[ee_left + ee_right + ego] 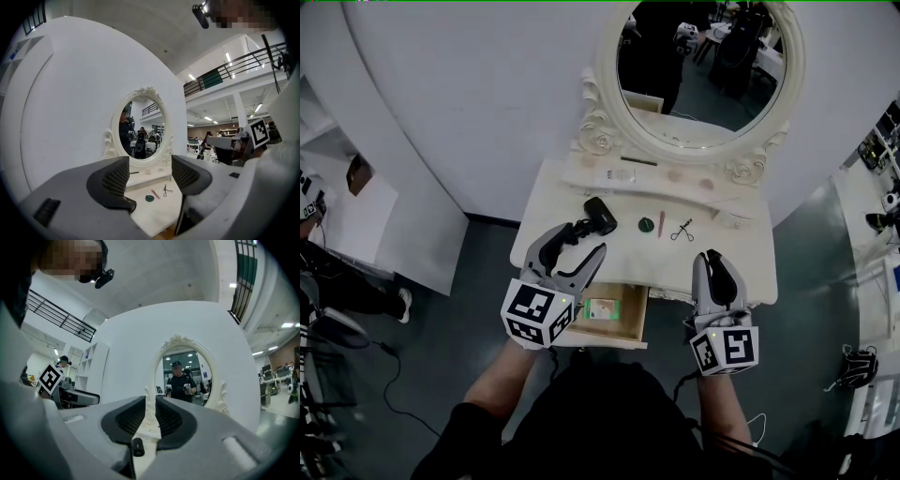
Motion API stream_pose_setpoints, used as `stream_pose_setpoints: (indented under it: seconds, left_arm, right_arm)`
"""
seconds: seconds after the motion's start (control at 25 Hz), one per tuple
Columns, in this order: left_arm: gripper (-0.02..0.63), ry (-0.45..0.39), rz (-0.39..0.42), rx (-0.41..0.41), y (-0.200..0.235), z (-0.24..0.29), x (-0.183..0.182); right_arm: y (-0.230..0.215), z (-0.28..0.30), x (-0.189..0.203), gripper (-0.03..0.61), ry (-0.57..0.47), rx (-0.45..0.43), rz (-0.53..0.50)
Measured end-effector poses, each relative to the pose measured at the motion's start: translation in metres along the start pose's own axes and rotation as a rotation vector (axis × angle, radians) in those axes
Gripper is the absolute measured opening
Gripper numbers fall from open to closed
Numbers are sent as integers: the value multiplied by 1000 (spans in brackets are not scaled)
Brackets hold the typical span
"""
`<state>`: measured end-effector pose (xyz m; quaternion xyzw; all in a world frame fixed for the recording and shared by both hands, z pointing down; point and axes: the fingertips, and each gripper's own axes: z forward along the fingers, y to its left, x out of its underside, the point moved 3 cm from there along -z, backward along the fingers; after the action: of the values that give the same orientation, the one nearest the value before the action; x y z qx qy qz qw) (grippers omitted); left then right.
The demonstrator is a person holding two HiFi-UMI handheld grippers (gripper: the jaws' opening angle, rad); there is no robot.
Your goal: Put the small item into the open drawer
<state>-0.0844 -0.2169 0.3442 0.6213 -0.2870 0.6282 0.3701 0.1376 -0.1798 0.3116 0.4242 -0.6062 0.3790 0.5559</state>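
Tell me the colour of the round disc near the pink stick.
Disc: dark green, clearest in the head view.

The grey left gripper [578, 241] and right gripper [713, 255] have black ribbed jaws and black-and-white marker cubes [538, 314].

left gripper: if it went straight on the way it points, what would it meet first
Probably the raised shelf at the foot of the mirror. The left gripper points level, above the tabletop, and nothing stands between its open fingers before that shelf. Depth is hard to judge.
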Motion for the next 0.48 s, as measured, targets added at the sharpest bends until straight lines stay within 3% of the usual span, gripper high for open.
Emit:
stream_pose_setpoints:
  seconds: [0.48]
  left_arm:
    - [279,5,-4,10,3,-1,4]
  right_arm:
    - [4,-1,-1,60,3,5,-2]
